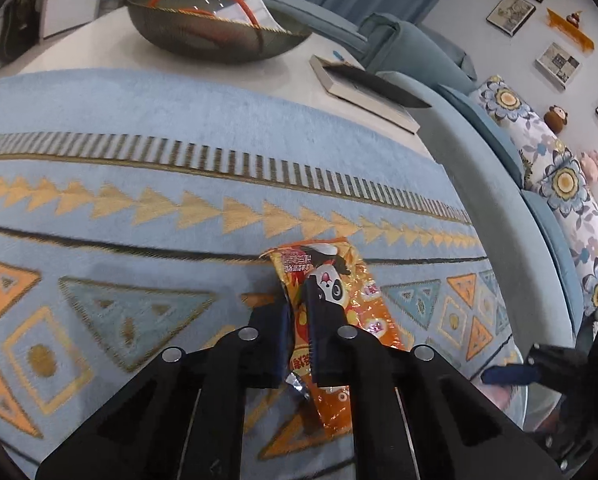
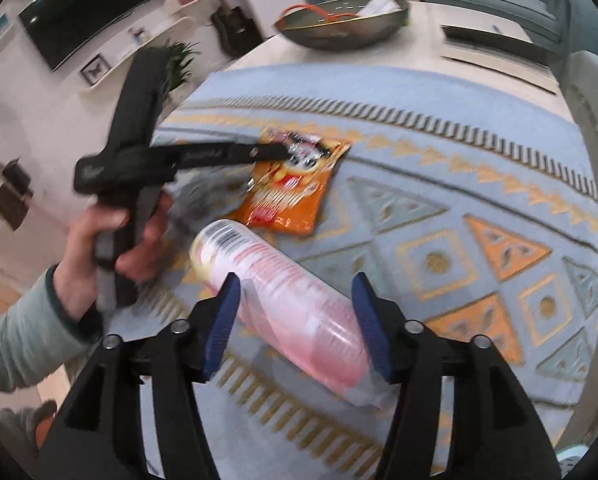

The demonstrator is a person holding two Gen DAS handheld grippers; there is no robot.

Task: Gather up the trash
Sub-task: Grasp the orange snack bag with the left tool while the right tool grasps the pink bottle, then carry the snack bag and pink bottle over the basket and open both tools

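A patterned blue cloth [image 1: 179, 208] covers the table [image 1: 283, 76]. At its far end, a dark wire basket [image 1: 215, 34] holds papers. The left claw [image 1: 299, 316] pinches an orange snack wrapper [image 1: 339, 280] lying on the cloth; the right claw [image 2: 295, 320] stands wide around a stack of cups [image 2: 283, 300].

A home living room. Ahead of the left gripper, to its right, a blue upholstered sofa [image 1: 495, 148] carries floral cushions [image 1: 559, 176] under framed pictures [image 1: 510, 8] on the wall. Left of the right gripper, a flat black television [image 2: 95, 4] hangs beside white shelves [image 2: 147, 44], a dark guitar [image 2: 235, 24] and a green houseplant [image 2: 181, 58].
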